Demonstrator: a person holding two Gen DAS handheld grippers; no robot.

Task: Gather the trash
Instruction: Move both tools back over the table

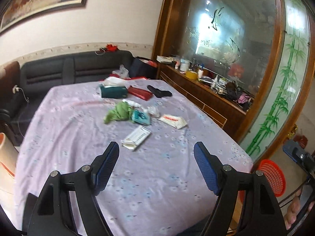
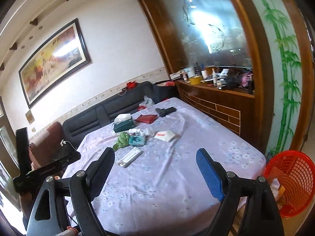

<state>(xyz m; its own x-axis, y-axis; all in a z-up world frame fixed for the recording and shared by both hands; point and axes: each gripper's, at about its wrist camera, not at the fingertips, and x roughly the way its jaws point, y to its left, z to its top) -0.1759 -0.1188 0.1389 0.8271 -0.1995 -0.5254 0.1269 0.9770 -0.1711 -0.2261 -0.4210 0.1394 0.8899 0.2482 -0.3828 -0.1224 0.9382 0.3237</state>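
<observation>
Litter lies mid-table on a lilac flowered cloth (image 1: 153, 177): a crumpled green wrapper (image 1: 119, 113), a teal packet (image 1: 140, 117), a white sachet with red print (image 1: 173, 120), a white crumpled tissue (image 1: 154, 110) and a flat white carton (image 1: 136, 137). My left gripper (image 1: 156, 153) hovers open and empty just short of the carton. My right gripper (image 2: 155, 158) is also open and empty above the near table edge; the same carton (image 2: 131, 157) lies by its left finger. A red mesh basket (image 2: 291, 181) holding some scraps stands off the table's right corner.
Farther back lie a green tissue box (image 1: 113, 91), a red pouch (image 1: 140, 92) and a black object (image 1: 159, 93). A dark sofa (image 1: 78, 68) runs behind the table. A wooden sideboard (image 1: 204, 96) crowded with bottles lines the right. A person's hand (image 1: 295, 210) shows at lower right.
</observation>
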